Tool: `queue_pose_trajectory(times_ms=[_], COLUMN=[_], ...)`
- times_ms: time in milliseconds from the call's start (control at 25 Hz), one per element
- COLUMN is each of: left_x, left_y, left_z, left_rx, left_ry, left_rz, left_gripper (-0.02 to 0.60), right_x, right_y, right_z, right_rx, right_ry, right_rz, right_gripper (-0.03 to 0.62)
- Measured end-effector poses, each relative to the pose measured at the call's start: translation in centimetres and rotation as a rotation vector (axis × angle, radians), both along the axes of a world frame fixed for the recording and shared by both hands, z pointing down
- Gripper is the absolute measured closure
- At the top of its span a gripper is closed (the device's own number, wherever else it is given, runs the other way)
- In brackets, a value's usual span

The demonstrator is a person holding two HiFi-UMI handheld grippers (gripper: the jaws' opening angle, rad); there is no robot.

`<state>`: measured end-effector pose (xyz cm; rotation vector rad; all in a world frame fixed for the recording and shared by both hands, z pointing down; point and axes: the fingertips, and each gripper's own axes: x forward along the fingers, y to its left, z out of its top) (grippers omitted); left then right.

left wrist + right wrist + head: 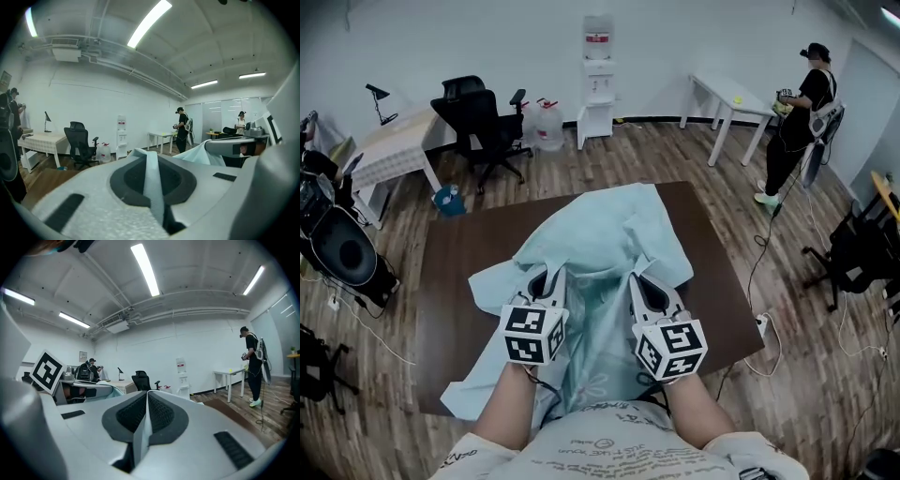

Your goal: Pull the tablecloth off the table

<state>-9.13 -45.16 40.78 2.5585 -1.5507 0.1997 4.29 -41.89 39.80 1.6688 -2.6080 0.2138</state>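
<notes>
A light blue tablecloth (602, 234) lies bunched and folded over the middle of the dark brown table (469, 272), drawn toward the near edge and hanging down in front of me. My left gripper (546, 274) is shut on a fold of it. That fold shows as a pale strip (152, 180) pinched between the jaws in the left gripper view. My right gripper (643, 281) is shut on another fold close beside it, and a thin edge of cloth (142, 432) shows between its closed jaws. Both grippers sit side by side above the table's near half.
Bare tabletop shows left, right and behind the cloth. A black office chair (483, 122), water bottles (546, 127) and a water dispenser (598, 75) stand at the back. A person (802, 122) stands by a white table (727, 98). A speaker (337, 248) is at the left.
</notes>
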Motion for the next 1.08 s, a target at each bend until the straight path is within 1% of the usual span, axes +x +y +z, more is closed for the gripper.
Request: queue_pose_trajectory(times_ms=[80,240,320,480,760,1080], left_x=[0.4,0.9,0.8,0.5,0.8,0.8], left_y=[0.5,1.2,1.3,1.0,0.9,1.1], left_z=[-0.5,-0.3,-0.1,0.2,0.6,1.1], left_rx=[0.016,0.034,0.046,0.05,0.034,0.017], left_ry=[-0.004,-0.022,-0.037,-0.041,-0.025,0.001], left_rz=[0.007,0.01,0.008,0.006,0.029,0.056], left_gripper=[0.569,0.569,0.569,0.569,0.568,0.568], right_x=[-0.6,-0.1,-0.1,0.0,0.8,0.7], right_y=[0.3,0.6,0.5,0.3,0.5,0.7], right_z=[-0.3,-0.2,0.0,0.3,0.5,0.9], right_rx=[0.007,0.007,0.008,-0.002,-0.019,-0.028], right_ry=[0.006,-0.002,0.007,0.018,0.03,0.031], right_rz=[-0.008,0.001,0.01,0.029,0.064,0.088], right_gripper=[0.579,0.579,0.579,0.579,0.579,0.579])
